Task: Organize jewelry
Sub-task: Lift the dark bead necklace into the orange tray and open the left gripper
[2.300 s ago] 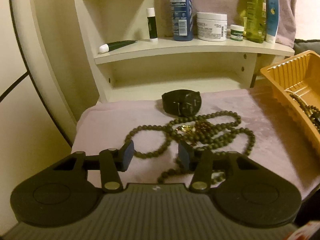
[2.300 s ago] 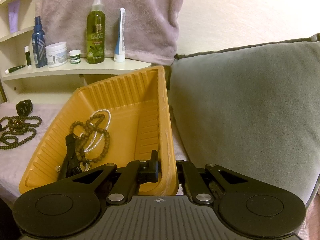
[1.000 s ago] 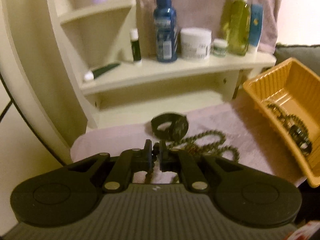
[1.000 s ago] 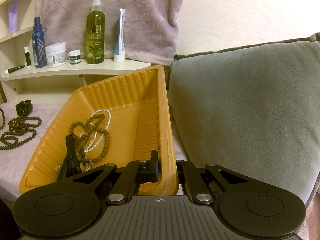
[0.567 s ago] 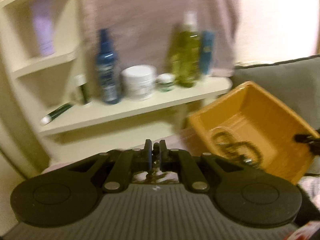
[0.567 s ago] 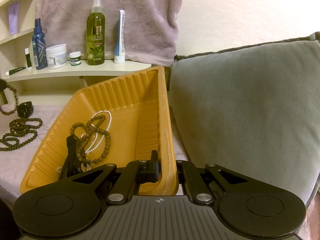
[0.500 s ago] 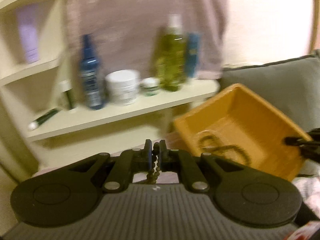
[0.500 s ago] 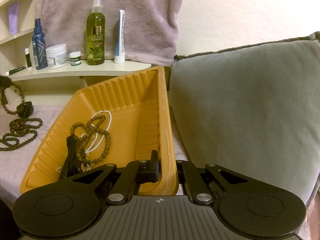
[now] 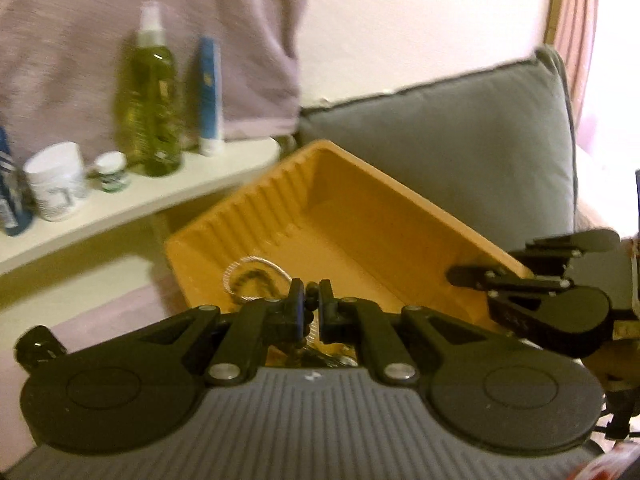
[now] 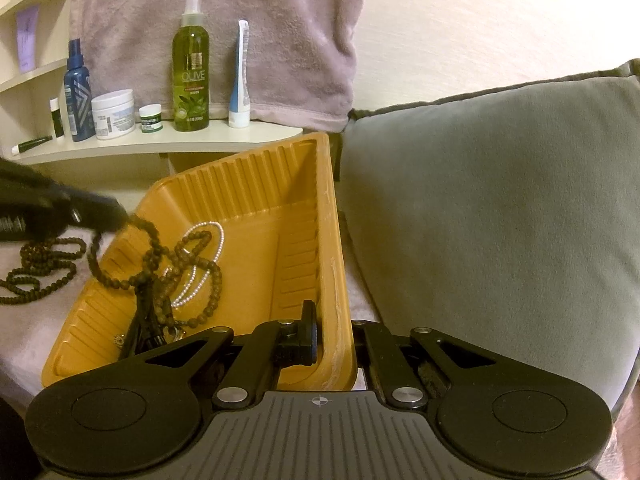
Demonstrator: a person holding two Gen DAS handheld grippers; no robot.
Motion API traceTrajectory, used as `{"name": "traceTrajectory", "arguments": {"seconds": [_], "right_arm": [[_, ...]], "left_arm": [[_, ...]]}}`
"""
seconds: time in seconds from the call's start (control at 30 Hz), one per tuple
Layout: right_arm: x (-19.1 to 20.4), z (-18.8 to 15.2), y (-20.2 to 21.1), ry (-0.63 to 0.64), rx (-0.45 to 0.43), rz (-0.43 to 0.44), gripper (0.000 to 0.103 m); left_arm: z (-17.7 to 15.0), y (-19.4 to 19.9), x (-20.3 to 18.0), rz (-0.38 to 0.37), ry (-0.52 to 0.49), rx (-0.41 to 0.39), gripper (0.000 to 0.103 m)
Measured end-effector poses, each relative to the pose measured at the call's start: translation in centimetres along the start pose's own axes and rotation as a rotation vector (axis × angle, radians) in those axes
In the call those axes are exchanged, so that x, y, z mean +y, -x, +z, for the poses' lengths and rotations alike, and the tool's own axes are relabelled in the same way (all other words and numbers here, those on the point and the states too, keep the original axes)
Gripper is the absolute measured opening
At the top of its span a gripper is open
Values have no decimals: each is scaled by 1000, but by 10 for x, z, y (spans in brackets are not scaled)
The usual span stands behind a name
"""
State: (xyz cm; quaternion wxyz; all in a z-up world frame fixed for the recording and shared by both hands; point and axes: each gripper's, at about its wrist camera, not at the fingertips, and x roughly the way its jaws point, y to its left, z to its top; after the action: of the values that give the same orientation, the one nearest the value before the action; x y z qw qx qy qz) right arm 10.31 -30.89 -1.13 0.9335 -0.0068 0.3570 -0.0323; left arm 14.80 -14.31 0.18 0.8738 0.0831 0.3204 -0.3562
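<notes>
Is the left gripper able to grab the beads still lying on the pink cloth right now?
Probably not yet. The left gripper is already shut on a bead necklace dangling over the yellow tray. It must drop that before going for the loose beads.

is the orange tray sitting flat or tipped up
Tipped: the right gripper clamps the orange tray by its near rim, and its far end leans raised against the cushion.
</notes>
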Motion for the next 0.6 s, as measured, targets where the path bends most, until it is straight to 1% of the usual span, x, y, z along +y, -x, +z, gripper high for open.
{"name": "traceTrajectory", "arguments": {"seconds": [0.17,0.23,0.27,0.4,0.5,0.57,0.6], "right_arm": [[0,0,-1,-4,2,1,4],[-1,0,-1,-5,2,1,4],[-1,0,-1,-6,3,1,4],[-2,0,-1,-7,4,1,4],[-2,0,-1,-7,3,0,4],[-2,0,-1,-7,3,0,4],[-2,0,-1,-7,3,0,4]], "left_arm": [[-10,-11,-10,-33,-13,43,7],[-13,-11,-10,-36,-15,50,16],[-14,-10,-9,-35,-8,50,18],[-21,-1,3,-3,39,42,18],[-26,10,15,44,80,24,19],[-32,19,24,85,114,13,22],[-36,23,31,109,129,12,26]]}}
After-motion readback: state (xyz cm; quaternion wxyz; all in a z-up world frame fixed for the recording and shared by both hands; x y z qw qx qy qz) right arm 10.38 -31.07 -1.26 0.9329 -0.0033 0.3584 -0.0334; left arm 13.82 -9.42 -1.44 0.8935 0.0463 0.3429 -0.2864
